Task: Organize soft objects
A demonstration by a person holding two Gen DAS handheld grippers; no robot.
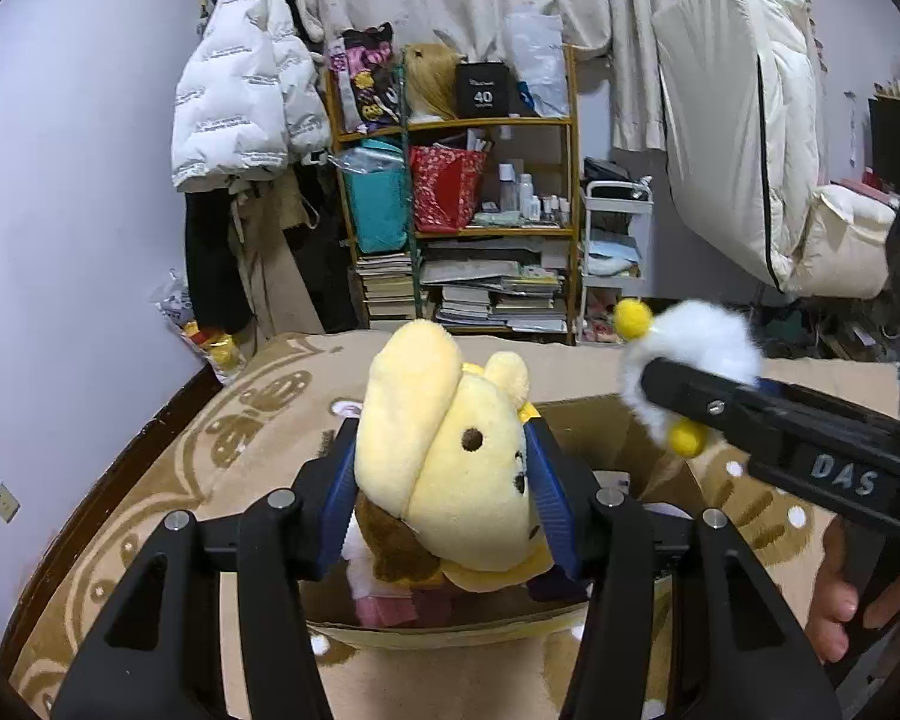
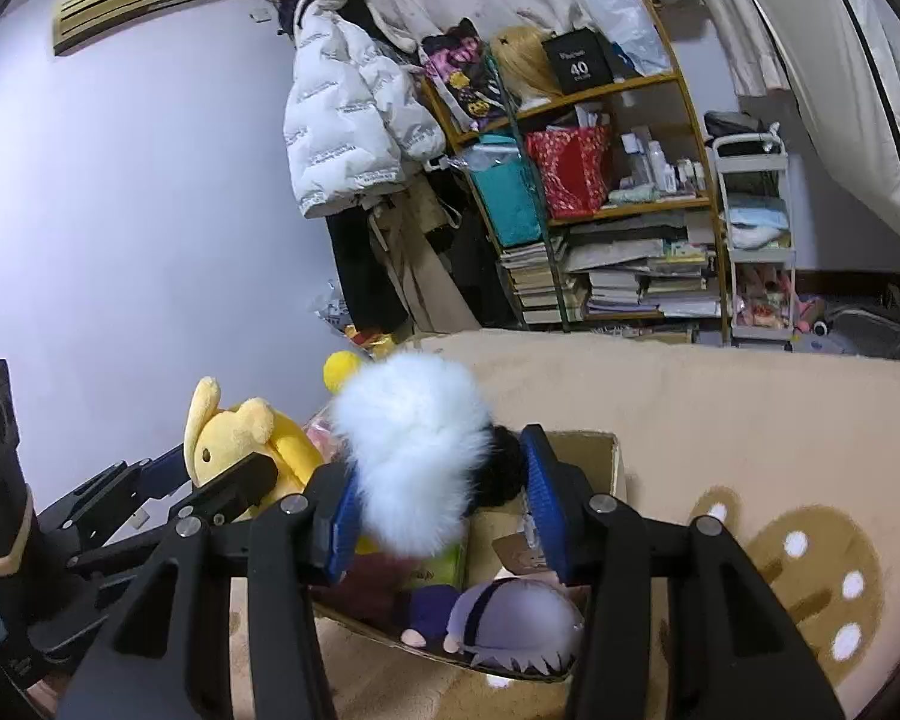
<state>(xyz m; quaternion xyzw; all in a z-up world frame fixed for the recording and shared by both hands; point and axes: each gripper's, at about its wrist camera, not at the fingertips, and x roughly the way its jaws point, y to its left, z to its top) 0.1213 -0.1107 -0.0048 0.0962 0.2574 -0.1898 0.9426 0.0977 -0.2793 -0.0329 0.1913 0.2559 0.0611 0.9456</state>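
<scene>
The left hand-held gripper [image 1: 444,474] is clenched on the yellow plush toy [image 1: 450,468], its blue pads pressing the head from both sides, and the toy hangs above the near half of the open cardboard box [image 1: 594,420]; the right hand-held gripper [image 2: 435,504] grasps the white fluffy toy [image 2: 414,456], held over the same box a little to the right and farther off.

Both toys look light and squashy; the yellow head bulges between the pads, so it should give under pressure and spring back, with little risk of damage; the middle of the head or body is likely the surest hold, since ears and the long flap would slip or stretch; the white one is mostly loose fur with small yellow pompoms [image 1: 633,318], so a grip on fur alone could slide, and a deeper bite into the core seems wiser.

The box sits on a tan patterned blanket [image 1: 258,408] and already holds other soft things, among them a pale purple plush [image 2: 510,612] at its near edge; free room inside looks limited; the two grippers hang near each other over one opening and could collide; a shelf [image 1: 498,228] of books stands well apart on the far side.
</scene>
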